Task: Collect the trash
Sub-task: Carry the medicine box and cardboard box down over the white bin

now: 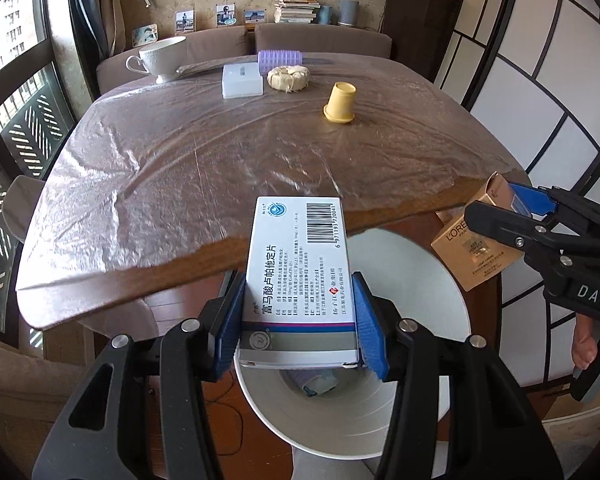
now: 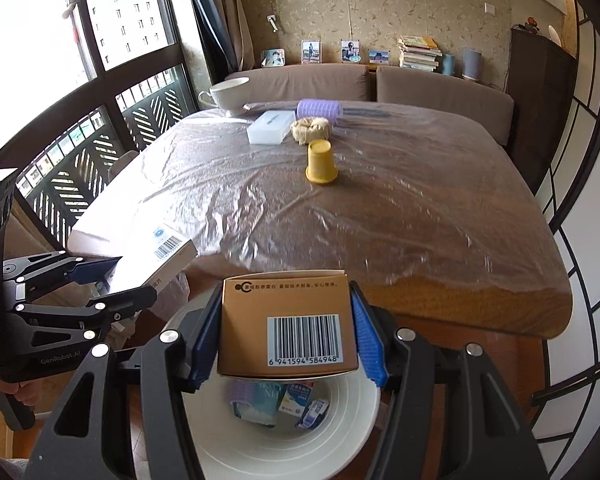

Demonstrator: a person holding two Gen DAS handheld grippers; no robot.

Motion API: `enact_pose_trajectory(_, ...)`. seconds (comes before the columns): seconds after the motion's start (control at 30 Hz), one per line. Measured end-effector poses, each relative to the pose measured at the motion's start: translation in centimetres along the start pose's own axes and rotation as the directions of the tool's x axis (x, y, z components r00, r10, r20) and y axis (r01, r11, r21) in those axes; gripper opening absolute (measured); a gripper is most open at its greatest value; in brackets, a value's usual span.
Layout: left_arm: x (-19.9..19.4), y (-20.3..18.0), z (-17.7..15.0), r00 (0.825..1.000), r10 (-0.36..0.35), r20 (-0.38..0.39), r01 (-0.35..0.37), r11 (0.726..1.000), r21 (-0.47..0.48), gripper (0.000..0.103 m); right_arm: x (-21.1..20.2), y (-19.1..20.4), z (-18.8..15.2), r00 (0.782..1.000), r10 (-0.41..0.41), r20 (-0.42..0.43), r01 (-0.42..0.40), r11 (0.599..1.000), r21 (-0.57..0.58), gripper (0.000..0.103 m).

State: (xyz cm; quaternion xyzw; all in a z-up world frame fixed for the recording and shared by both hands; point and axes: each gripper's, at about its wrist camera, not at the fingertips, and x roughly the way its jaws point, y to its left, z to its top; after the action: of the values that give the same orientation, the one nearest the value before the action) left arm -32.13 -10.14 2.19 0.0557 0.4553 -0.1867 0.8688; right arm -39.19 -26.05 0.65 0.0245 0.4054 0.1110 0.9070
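My left gripper (image 1: 298, 320) is shut on a white medicine box (image 1: 300, 276) with a barcode and holds it above the white trash bin (image 1: 412, 360) at the table's near edge. My right gripper (image 2: 286, 336) is shut on a tan cosmetics box (image 2: 286, 320) and holds it above the same bin (image 2: 340, 432), which holds several small packets. The tan box (image 1: 472, 248) and right gripper (image 1: 508, 216) show at the right of the left wrist view. The medicine box (image 2: 156, 256) and left gripper (image 2: 112, 280) show at the left of the right wrist view.
On the plastic-covered table (image 1: 220, 160) stand an upturned yellow cup (image 1: 340, 102), a white box (image 1: 242, 80), a beige ring-shaped bundle (image 1: 288, 77), a purple roller (image 1: 279, 58) and a white teacup (image 1: 162, 58). A sofa stands behind; windows at left, a screen at right.
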Motion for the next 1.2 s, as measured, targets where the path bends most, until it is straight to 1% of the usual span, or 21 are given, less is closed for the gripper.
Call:
enact_pose_trajectory(0.13, 0.2, -0.7, -1.8, 1.000, 0.020, -0.022, -0.020, 1.000, -0.009, 0.052, 0.8, -0.3, -2.0, 0.999, 0.008, -0.045, -0.008, 1.000, 0.000, 0.057)
enact_pose_trajectory(0.3, 0.9, -1.3, -3.6, 0.998, 0.037, -0.054, -0.037, 0.999, -0.004, 0.052, 1.8, -0.9, -3.9, 0.996, 0.019, -0.082, -0.016, 0.999, 0.029, 0.057)
enact_pose_trajectory(0.37, 1.4, -1.3, -4.2, 0.997, 0.037, -0.074, -0.038, 0.999, -0.008, 0.052, 2.2, -1.2, -4.5, 0.995, 0.029, -0.099, -0.024, 0.999, 0.044, 0.057)
enact_pose_trajectory(0.47, 2.3, -1.3, -4.9, 0.994, 0.024, -0.104, -0.026, 0.999, -0.022, 0.052, 2.9, -1.5, -5.3, 0.993, 0.023, -0.119, -0.017, 0.999, 0.044, 0.057)
enact_pose_trajectory(0.77, 4.7, -2.2, -5.8, 0.986, 0.023, -0.167, -0.026, 1.000, -0.013, 0.052, 4.6, -1.9, -6.2, 0.985, 0.028, -0.170, -0.015, 0.997, 0.076, 0.057)
enact_pose_trajectory(1.2, 7.5, -2.4, -6.6, 0.972, 0.027, -0.234, -0.028, 1.000, 0.002, 0.052, 6.7, -1.6, -6.7, 0.978, 0.015, -0.207, -0.006, 0.999, 0.042, 0.057)
